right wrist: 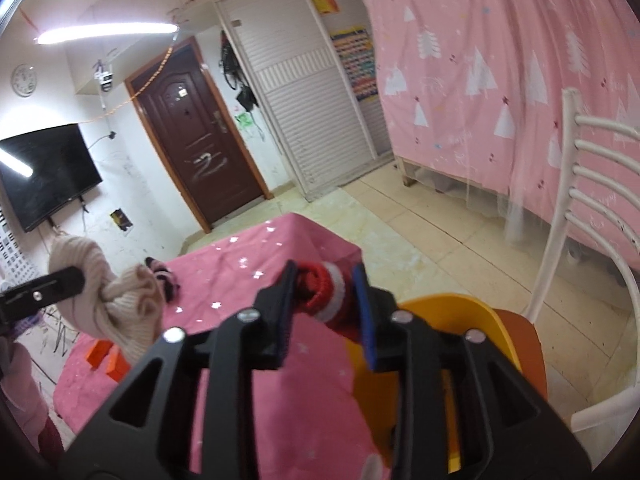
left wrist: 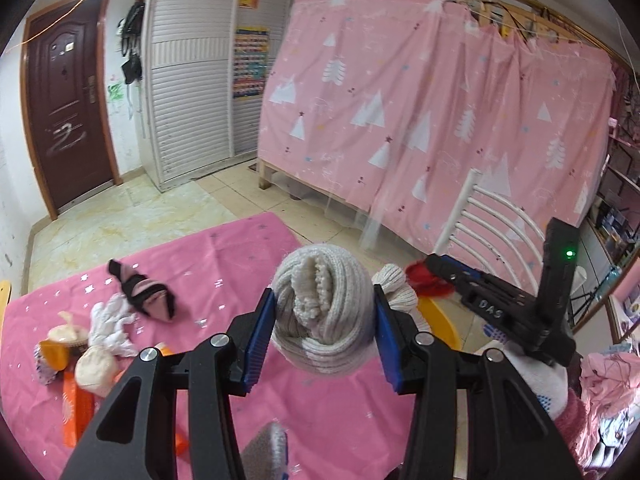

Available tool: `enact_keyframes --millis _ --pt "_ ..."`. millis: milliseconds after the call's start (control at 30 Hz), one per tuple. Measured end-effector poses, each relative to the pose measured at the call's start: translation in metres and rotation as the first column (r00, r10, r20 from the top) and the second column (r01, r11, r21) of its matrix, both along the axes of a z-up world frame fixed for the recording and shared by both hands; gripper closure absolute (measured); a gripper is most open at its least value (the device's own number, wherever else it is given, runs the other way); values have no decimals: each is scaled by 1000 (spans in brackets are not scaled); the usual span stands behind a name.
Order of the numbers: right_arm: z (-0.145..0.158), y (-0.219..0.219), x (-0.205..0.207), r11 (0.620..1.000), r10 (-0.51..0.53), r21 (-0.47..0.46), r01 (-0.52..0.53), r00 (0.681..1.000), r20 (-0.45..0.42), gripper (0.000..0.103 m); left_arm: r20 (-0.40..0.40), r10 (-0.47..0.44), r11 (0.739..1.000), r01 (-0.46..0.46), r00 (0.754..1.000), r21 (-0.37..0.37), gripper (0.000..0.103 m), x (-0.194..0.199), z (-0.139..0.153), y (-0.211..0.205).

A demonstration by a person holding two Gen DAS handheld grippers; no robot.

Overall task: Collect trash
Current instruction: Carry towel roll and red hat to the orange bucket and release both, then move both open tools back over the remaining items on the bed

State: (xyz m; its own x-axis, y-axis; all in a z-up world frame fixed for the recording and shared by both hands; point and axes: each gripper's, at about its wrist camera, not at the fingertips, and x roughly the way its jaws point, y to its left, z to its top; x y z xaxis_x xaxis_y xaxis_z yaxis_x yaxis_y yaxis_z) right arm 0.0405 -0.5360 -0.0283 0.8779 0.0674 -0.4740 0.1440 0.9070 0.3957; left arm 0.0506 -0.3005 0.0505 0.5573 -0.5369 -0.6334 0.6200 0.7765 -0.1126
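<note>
Lying at the left of the pink tablecloth (left wrist: 224,248) are small cream bundles (left wrist: 94,368), a white crumpled cloth (left wrist: 110,322) and a black and pink sock (left wrist: 144,294). A rolled grey knit sock (left wrist: 324,312) is squeezed tight in the left gripper (left wrist: 325,332), held up above the cloth. Further right, a red and white sock (right wrist: 326,294) is pinched in the right gripper (right wrist: 325,316), up over the yellow bin (right wrist: 456,312) beside the white chair (right wrist: 596,184).

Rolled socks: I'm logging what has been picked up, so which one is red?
The red sock with a white band, clamped in the right gripper above the yellow bin. The left gripper holds a grey-white sock.
</note>
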Motion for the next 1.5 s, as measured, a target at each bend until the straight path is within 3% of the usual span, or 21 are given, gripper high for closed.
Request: enact_keyframes --millis 67,333,467,700,1033,1500 --pt "-3 -8 0 1000 -17 13 17 1000 -1 59 8 -13 1000 13 1000 6 64 -1 0 -11" --pt "5 -38 -20 992 -115 52 112 992 51 59 -30 -72 997 73 997 28 64 11 -17 -69" --pt "7 -49 -31 987 -151 73 146 986 71 49 -56 -97 994 100 994 48 63 17 -33 -98" --pt "7 -52 -34 986 -148 92 140 985 83 49 -74 -117 992 120 990 40 49 17 -45 -129" --pt "6 -39 -25 992 -107 79 101 992 73 44 -67 -73 997 74 995 23 47 14 -34 -103" --pt "19 24 7 1000 18 5 -18 999 37 44 -55 55 998 -55 997 -1 47 24 -20 -12"
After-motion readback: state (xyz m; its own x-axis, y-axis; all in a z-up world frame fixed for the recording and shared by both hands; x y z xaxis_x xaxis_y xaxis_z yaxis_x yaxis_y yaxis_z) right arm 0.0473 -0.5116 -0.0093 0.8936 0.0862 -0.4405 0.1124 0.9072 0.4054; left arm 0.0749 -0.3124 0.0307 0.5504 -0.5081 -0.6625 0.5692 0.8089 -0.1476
